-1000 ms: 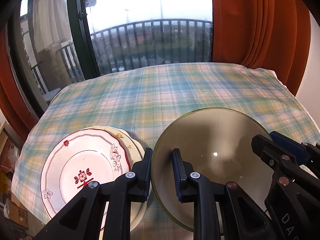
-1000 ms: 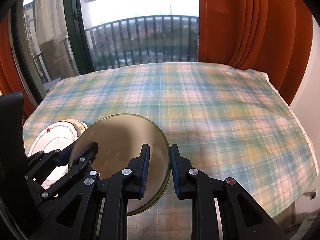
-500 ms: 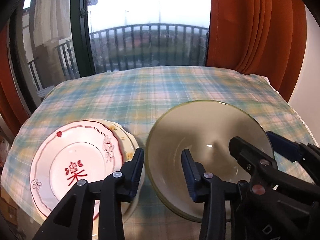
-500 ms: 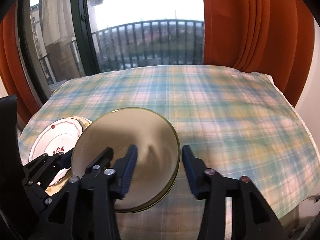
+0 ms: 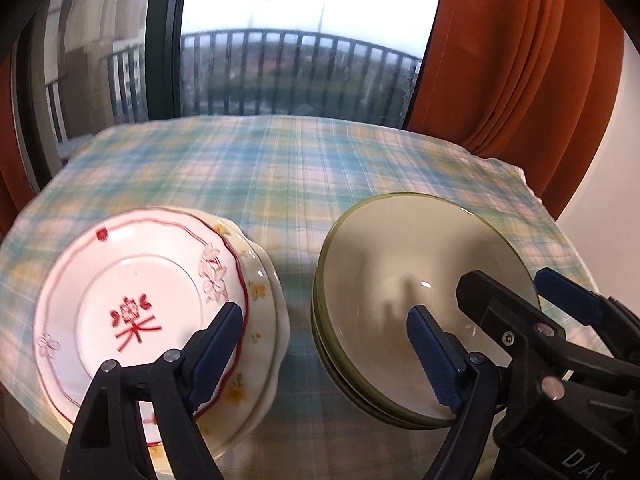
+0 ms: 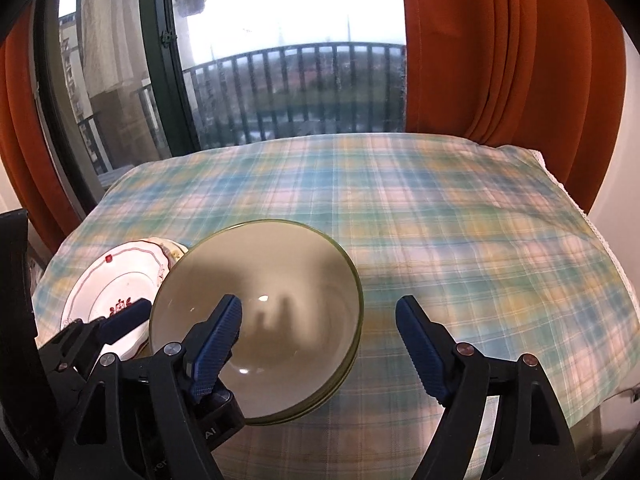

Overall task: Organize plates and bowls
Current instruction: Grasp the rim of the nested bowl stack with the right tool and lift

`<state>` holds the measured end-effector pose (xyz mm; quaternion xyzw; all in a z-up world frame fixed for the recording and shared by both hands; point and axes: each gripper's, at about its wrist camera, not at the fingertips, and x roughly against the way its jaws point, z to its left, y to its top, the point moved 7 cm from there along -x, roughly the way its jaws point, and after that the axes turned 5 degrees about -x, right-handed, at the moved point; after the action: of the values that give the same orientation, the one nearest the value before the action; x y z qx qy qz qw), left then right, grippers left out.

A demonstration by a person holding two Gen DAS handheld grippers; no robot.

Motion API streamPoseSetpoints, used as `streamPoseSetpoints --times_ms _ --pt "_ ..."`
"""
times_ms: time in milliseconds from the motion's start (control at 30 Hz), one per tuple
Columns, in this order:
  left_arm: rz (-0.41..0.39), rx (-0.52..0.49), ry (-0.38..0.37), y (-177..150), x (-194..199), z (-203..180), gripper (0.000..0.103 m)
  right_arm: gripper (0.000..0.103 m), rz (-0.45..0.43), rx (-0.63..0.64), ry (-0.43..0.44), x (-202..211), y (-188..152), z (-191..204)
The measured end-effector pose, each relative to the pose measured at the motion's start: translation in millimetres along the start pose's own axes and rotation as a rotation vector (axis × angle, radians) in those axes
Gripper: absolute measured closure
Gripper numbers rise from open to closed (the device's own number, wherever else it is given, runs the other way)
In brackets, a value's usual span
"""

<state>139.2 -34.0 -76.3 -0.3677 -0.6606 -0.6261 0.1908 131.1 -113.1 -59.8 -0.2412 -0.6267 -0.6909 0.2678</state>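
A beige bowl with an olive rim (image 5: 400, 272) sits on top of a stack of like bowls on the plaid cloth. My left gripper (image 5: 324, 332) straddles its left rim, one finger over the plates and one inside the bowl. Its jaws are opening and the pads stand clear of the rim. My right gripper (image 6: 320, 316) straddles the right rim of the same bowl (image 6: 280, 272). Its jaws are opening too, and neither pad touches the bowl. Left of the bowls, a white plate with red flowers (image 5: 136, 304) lies on a cream floral plate (image 5: 260, 292).
The plaid tablecloth (image 6: 440, 220) covers the whole table, with open cloth behind and right of the bowls. Its right edge (image 6: 592, 224) drops off near an orange curtain (image 6: 500, 52). A window with a balcony railing (image 6: 300, 92) stands beyond the far edge.
Both grippers were shut on the top bowl's rim, one on each side. Both have since opened wide, and the bowl now rests on the stack.
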Motion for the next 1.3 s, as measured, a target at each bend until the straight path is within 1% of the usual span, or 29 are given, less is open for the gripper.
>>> streamPoseSetpoints --times_ms 100,233,300,333,367,433,500,633,767,900,967,1033,1133,1233,1300 --pt "0.01 -0.015 -0.02 1.4 -3.0 -3.6 0.017 0.02 0.009 -0.005 -0.014 -3.0 1.6 -3.1" --pt "0.077 -0.002 -0.106 0.9 -12.5 -9.9 0.019 0.02 0.057 -0.044 -0.026 -9.8 2.3 -9.5" --pt "0.102 0.008 -0.139 0.6 -18.2 -11.8 0.022 0.02 0.076 -0.054 -0.038 -13.4 3.9 -11.4" --pt "0.113 0.015 -0.144 0.5 -20.7 -12.0 0.023 0.02 0.081 -0.052 -0.046 -15.1 4.6 -11.8" --pt "0.105 0.005 -0.134 2.1 -21.2 -12.6 0.026 0.02 0.086 -0.049 -0.058 -17.0 5.0 -12.4" --pt "0.119 -0.01 -0.156 2.6 -24.5 -15.5 0.03 0.02 0.095 -0.05 -0.074 -21.0 5.1 -13.4" --pt "0.144 0.015 -0.181 0.9 -29.1 -16.4 0.032 0.02 0.109 -0.076 -0.065 -25.2 4.3 -15.8" --pt "0.159 -0.004 -0.179 0.6 -31.7 -21.3 0.034 0.02 0.139 -0.113 -0.05 -31.2 2.0 -21.2" --pt "0.177 -0.01 -0.153 -0.2 -35.1 -23.8 0.035 0.02 0.168 -0.153 -0.027 -38.5 -1.4 -27.0" --pt "0.198 -0.02 -0.114 0.3 -41.3 -25.2 0.036 0.02 0.208 -0.197 0.011 -49.3 -5.1 -32.3" --pt "0.192 -0.042 -0.095 1.4 -41.0 -26.4 0.036 0.022 0.229 -0.23 0.045 -55.1 -7.9 -33.2" --pt "0.188 -0.046 -0.071 1.7 -40.3 -25.6 0.036 0.025 0.248 -0.258 0.081 -59.3 -10.6 -32.1" --pt "0.188 -0.052 -0.049 1.6 -39.5 -24.7 0.036 0.034 0.264 -0.254 0.116 -62.6 -10.2 -26.3" --pt "0.192 -0.058 -0.039 2.1 -39.3 -25.3 0.036 0.042 0.296 -0.247 0.174 -65.9 -10.5 -17.3" --pt "0.187 -0.07 -0.032 2.6 -38.4 -26.8 0.04 0.044 0.315 -0.241 0.194 -67.9 -11.6 -13.9"
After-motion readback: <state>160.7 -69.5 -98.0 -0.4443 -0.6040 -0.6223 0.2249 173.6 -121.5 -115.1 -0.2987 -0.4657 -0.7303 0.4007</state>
